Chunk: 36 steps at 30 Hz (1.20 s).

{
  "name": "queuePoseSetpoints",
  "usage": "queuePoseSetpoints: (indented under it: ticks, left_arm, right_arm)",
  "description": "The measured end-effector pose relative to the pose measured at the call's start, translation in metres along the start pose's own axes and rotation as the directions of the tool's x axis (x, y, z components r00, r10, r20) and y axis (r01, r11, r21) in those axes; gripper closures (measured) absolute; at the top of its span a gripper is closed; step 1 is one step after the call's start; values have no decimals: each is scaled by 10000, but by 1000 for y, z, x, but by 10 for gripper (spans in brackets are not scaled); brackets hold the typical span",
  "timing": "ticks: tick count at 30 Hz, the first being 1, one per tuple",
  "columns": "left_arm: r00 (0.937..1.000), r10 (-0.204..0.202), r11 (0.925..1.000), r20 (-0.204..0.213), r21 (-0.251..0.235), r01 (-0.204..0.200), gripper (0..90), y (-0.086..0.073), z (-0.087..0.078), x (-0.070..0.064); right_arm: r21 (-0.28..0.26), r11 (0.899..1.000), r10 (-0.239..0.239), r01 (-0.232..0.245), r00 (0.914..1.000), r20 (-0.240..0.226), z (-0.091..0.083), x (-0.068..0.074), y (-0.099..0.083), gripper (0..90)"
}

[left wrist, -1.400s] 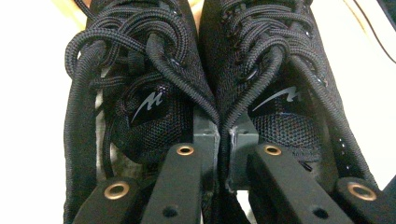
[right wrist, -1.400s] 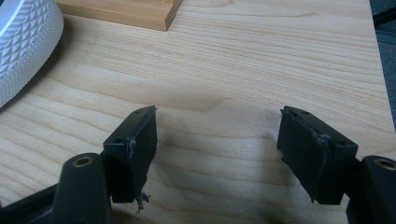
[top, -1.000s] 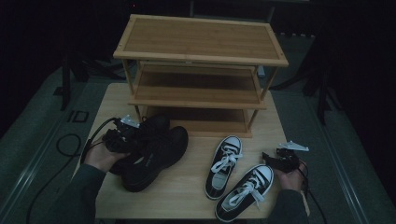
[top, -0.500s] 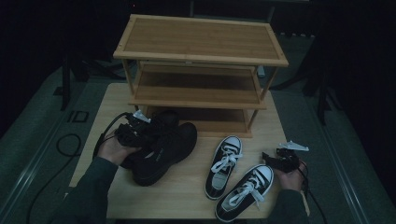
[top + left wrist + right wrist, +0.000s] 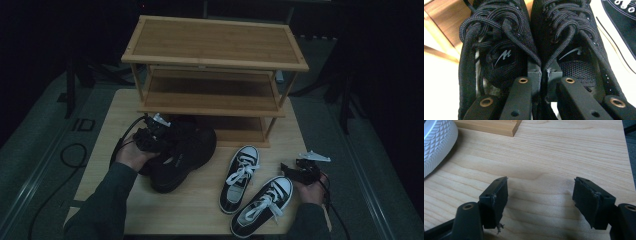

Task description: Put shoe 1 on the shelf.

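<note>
1. High view: the left gripper [image 5: 152,134] sits at the heel end of the pair of black shoes [image 5: 182,155], which is on or just above the wooden worktop [image 5: 200,210], directly in front of the bottom tier of the three-tier shoe rack [image 5: 212,65]. To the right, two black-and-white sneakers [image 5: 250,192] lie side by side on the worktop, toes toward the rack. The right gripper [image 5: 300,172] rests near the right edge, just beside the nearer sneaker and apart from it.

2. Left gripper view: the jaws are drawn close together, pinching the inner collars of the two black shoes [image 5: 534,50] where they meet, one jaw inside each shoe opening. Laces and tongue logos fill the space ahead. A sneaker's edge [image 5: 621,22] shows at the upper right.

3. Right gripper view: the jaws stand wide apart with nothing between them, above bare worktop [image 5: 564,157]. A white sneaker sole [image 5: 436,142] is at the upper left, the rack's foot [image 5: 489,126] at the top.
</note>
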<state>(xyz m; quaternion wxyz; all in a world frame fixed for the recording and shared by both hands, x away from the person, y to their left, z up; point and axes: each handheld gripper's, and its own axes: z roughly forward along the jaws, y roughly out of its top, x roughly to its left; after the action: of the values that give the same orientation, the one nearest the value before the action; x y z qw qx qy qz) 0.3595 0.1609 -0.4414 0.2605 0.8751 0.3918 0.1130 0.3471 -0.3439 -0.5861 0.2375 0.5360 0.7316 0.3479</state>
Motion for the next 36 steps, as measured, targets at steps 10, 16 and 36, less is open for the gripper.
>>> queuePoseSetpoints:
  ticks: [10,16,36]
  left_arm:
    - [9995,-92,10000,-296,-27,91,856,15,20,-3]
    - [9982,-161,9997,-576,-172,151,856,28,34,-8]
    - [9816,-853,9958,-1710,-487,781,855,48,75,-6]
  right_arm:
    - [11,10000,-21,21,10000,1,0,0,0,281]
    - [32,10000,9,-9,10000,-3,0,0,0,280]
    - [40,10000,-23,23,10000,20,0,0,0,279]
